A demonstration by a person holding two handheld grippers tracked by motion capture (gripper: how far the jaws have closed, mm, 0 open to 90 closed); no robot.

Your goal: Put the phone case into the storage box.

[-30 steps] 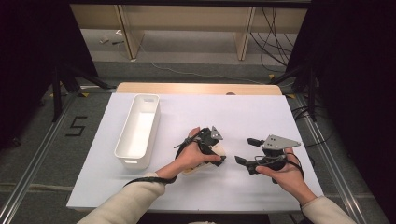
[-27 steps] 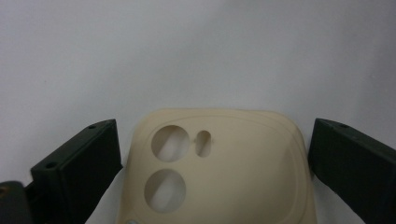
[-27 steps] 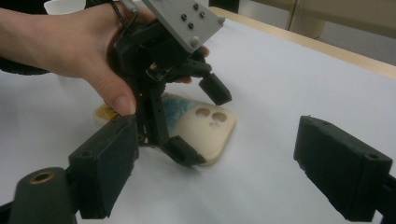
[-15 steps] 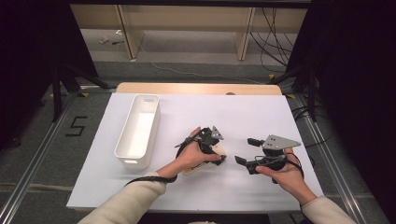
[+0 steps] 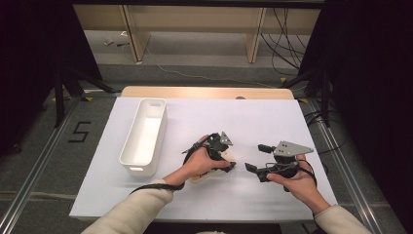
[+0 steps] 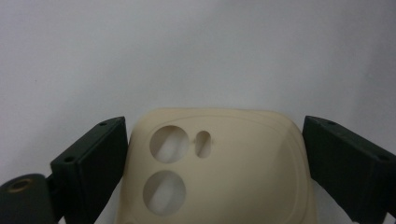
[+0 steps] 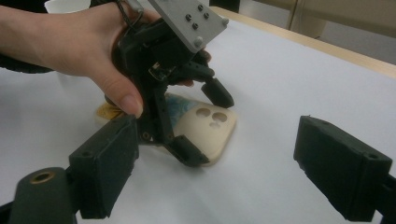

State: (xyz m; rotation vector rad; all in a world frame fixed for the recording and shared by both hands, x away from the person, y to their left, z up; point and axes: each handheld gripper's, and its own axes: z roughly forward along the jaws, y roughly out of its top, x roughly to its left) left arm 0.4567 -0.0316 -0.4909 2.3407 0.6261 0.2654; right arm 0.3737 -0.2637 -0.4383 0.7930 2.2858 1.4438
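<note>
Your cream phone case (image 6: 215, 172) lies flat on the white table (image 5: 272, 122), near the middle and a little toward you, camera cut-outs facing up. In the right gripper view something printed, blue and yellow, peeks out at the case's near-left end; what it is I cannot tell.

Your left gripper (image 5: 221, 155) sits right over the case. Its jaws have just been closing, and the case is between them. In the left gripper view one pad seems to meet the case's edge while the other shows a sliver of table beside it, so call it straddled, not yet gripped. Nothing is lifted.

Your right gripper (image 5: 258, 170) hangs just to the right, apart from the case, jaws standing wide with nothing in them.

The white bin (image 5: 145, 136) waits to the left of your left hand (image 5: 199, 163); I see nothing inside it.

By my reading you're early in the job: approach done; squeeze, lift and carry, likely to that bin, all remain.
</note>
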